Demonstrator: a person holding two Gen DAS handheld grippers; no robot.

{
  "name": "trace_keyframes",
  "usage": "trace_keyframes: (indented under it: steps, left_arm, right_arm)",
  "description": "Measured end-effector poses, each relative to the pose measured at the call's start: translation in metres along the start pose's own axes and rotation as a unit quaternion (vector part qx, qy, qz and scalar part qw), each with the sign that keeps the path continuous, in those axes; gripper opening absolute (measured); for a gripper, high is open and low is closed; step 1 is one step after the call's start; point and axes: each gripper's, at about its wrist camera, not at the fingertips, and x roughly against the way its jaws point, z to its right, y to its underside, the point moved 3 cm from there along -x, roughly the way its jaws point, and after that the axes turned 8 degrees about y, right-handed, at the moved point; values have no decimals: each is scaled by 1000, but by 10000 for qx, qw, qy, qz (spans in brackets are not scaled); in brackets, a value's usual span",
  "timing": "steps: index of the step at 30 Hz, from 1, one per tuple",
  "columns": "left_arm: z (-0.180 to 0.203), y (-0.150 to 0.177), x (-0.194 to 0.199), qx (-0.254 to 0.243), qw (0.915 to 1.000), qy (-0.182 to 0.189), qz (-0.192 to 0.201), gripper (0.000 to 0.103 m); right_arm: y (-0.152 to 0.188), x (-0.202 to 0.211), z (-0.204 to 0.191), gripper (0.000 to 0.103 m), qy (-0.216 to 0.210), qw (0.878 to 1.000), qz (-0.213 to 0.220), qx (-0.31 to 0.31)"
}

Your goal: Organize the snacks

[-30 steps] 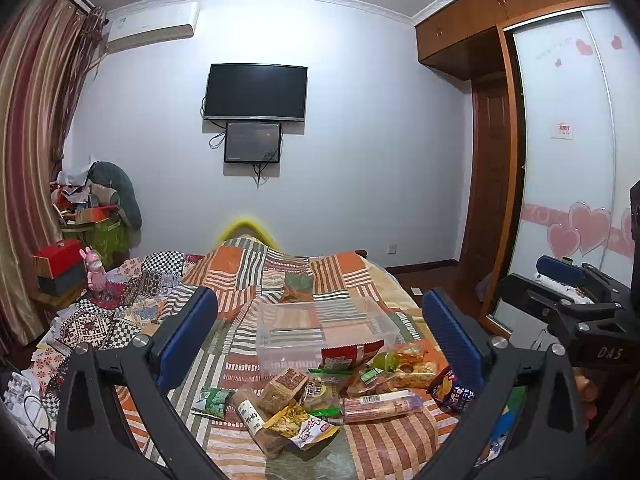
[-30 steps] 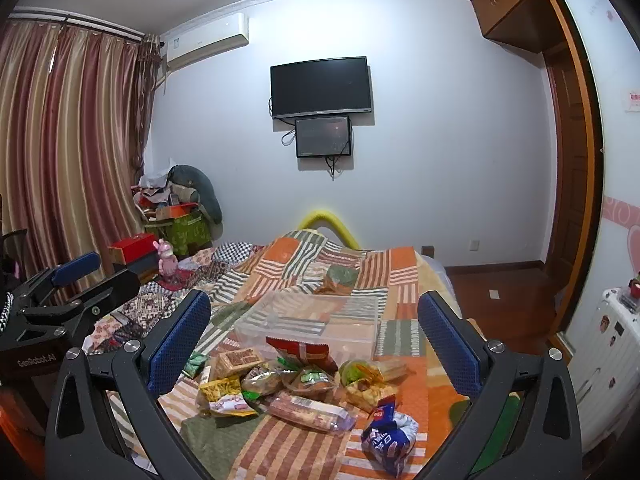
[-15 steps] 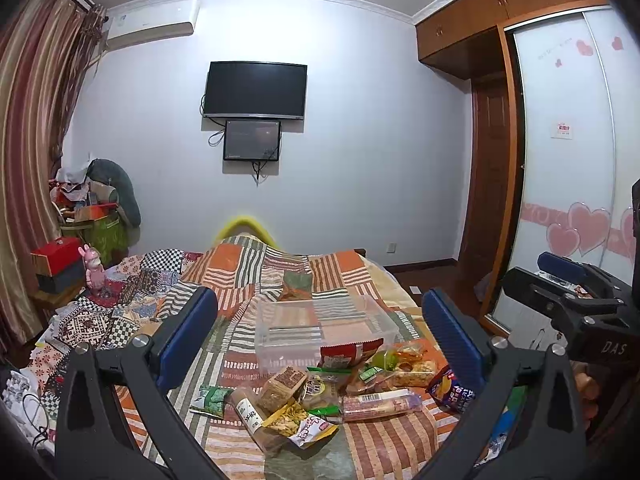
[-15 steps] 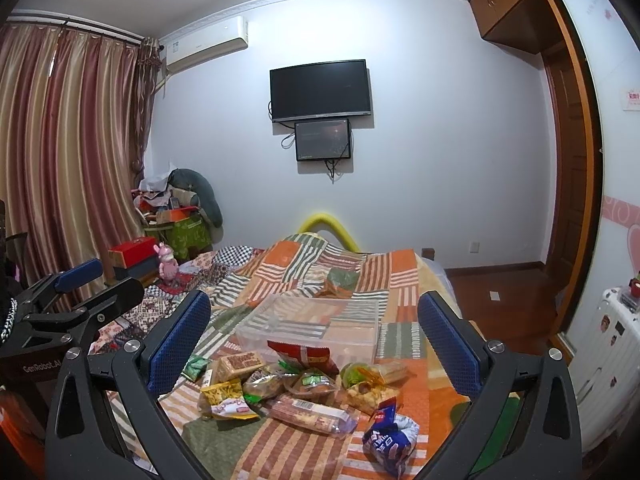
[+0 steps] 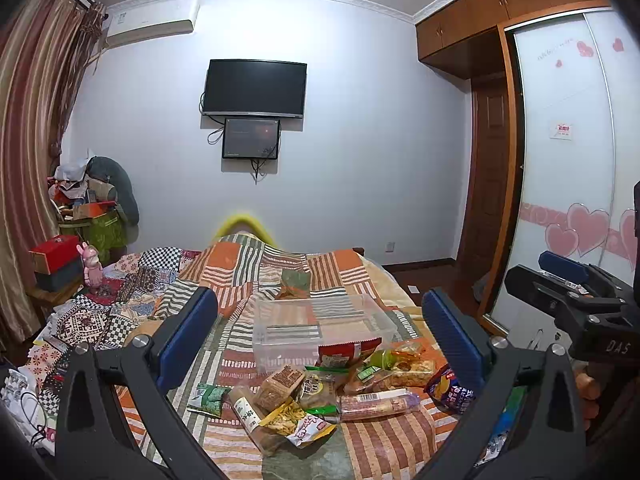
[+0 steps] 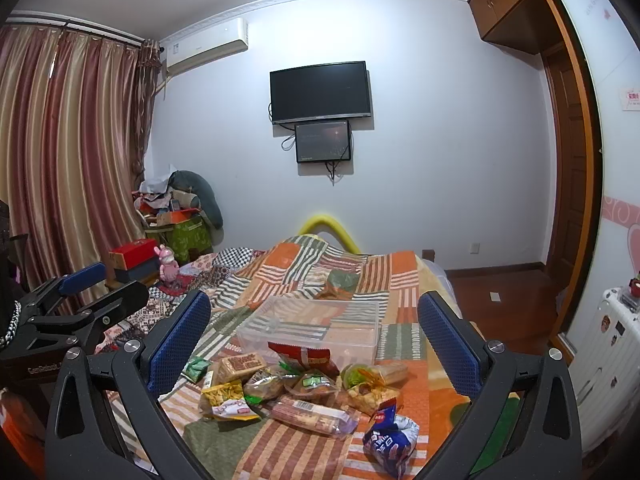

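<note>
A pile of snack packets (image 5: 320,392) lies on the patchwork bedspread (image 5: 248,264), just in front of an empty clear plastic bin (image 5: 320,320). A red packet (image 5: 346,354) leans on the bin's near wall. A blue packet (image 6: 390,440) lies at the pile's right. The pile (image 6: 304,388) and the bin (image 6: 312,324) also show in the right wrist view. My left gripper (image 5: 318,332) is open and empty, held above the pile. My right gripper (image 6: 314,334) is open and empty, also above the pile.
Folded patterned cloths (image 5: 92,316) cover the bed's left side. A pink toy (image 6: 168,266) and a red box (image 6: 134,254) sit at the left by the curtains (image 6: 68,160). A wardrobe (image 5: 568,160) and a white suitcase (image 6: 612,344) stand at the right.
Both grippers have drifted very slightly; the view has barely shifted. Nothing on the bed has moved.
</note>
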Motion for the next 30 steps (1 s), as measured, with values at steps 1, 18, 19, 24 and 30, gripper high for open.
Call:
trace_keyframes:
  steps: [1, 18, 19, 24, 30]
  left_arm:
    - [0, 0, 0, -1, 10000, 1, 1, 103]
    - [-1, -1, -2, 30, 10000, 9, -12, 103]
    - [-1, -1, -1, 28, 10000, 7, -10, 103]
    - [-1, -1, -2, 29, 10000, 2, -14, 103]
    - [-4, 0, -5, 45, 10000, -15, -51, 103]
  right_arm:
    - [0, 0, 0, 103, 1, 10000, 2, 0]
    - [0, 1, 0, 103, -6, 10000, 5, -12]
    - [1, 1, 0, 103, -1, 10000, 7, -9]
    - [1, 1, 0, 103, -2, 10000, 1, -7]
    - [2, 1, -1, 103, 14, 10000, -18, -7]
